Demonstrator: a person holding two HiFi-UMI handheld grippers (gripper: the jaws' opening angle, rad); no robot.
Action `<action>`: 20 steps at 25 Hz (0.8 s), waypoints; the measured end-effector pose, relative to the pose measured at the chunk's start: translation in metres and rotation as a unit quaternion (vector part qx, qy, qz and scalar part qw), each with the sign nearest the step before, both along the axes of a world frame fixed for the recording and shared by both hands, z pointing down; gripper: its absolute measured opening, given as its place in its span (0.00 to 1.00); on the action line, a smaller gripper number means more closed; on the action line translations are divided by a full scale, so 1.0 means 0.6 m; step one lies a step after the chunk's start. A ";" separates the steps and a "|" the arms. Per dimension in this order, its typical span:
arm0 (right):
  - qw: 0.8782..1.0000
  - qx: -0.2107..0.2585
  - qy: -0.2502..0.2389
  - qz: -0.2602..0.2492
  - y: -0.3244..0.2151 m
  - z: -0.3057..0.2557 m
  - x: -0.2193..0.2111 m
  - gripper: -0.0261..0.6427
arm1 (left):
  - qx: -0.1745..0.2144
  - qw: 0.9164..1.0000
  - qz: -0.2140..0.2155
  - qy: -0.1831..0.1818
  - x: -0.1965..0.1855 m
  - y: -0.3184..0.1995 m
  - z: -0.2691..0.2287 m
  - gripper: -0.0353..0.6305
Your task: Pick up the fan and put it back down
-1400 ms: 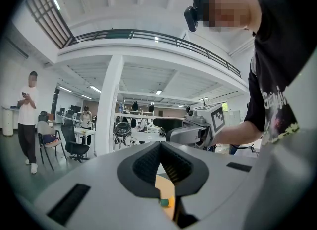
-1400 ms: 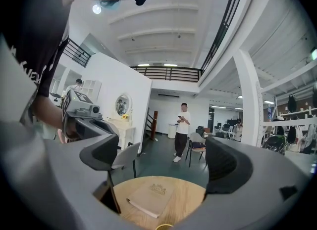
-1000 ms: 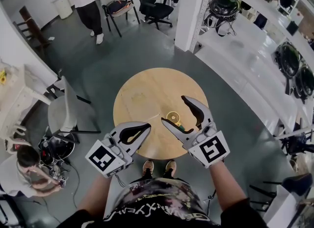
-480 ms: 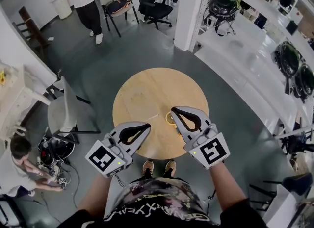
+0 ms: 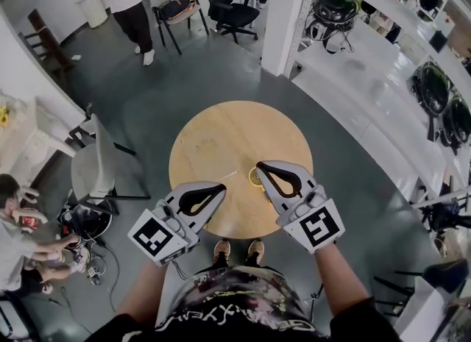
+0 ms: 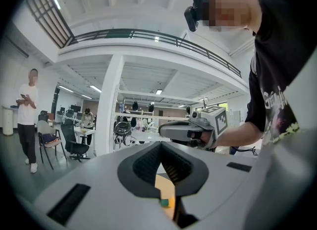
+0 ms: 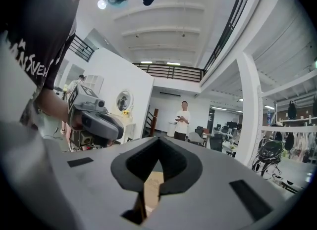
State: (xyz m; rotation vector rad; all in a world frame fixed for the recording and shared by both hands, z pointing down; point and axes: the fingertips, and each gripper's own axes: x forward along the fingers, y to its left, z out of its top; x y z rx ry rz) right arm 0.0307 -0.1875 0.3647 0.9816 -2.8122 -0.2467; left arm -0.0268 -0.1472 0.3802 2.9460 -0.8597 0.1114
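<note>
Right now the fan (image 5: 252, 177) is on the round wooden table (image 5: 221, 131), near the edge closest to the person. Only a sliver of its yellow head shows, just beside the tip of the right gripper (image 5: 258, 165). That gripper is held level over the tabletop with its jaws brought fully together. Through the slot between them, the right gripper view shows only pale wood and a thin dark shadow low down, and nothing I can make out as the fan. So the jaws are closed, but whether they have pinched any part of it (a handle, say) cannot be confirmed from these pictures.

The left gripper (image 5: 223, 186) hangs just off the table's near edge, well to the left of the fan. Its jaws are also together and empty, and it plays no visible part in the task.

As for progress, I judge the task to be at the grasping step. The fan looks to be resting on the wood and not raised, so the lift is not yet done. Setting it back down also remains.
</note>
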 end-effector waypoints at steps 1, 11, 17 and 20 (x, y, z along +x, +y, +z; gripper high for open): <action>1.000 -0.001 0.000 -0.001 0.000 0.001 0.000 0.04 | 0.000 1.000 0.000 0.000 0.001 -0.001 -0.001 0.07; 1.000 -0.004 0.001 -0.007 0.003 0.004 -0.006 0.04 | 0.000 1.000 0.001 0.000 -0.003 0.001 0.002 0.07; 1.000 -0.008 0.001 -0.008 0.003 0.003 -0.005 0.03 | 0.001 1.000 0.000 -0.001 -0.003 0.000 0.000 0.07; 1.000 -0.009 0.000 -0.009 0.003 0.003 -0.004 0.03 | 0.000 1.000 0.000 -0.002 -0.003 0.002 0.000 0.07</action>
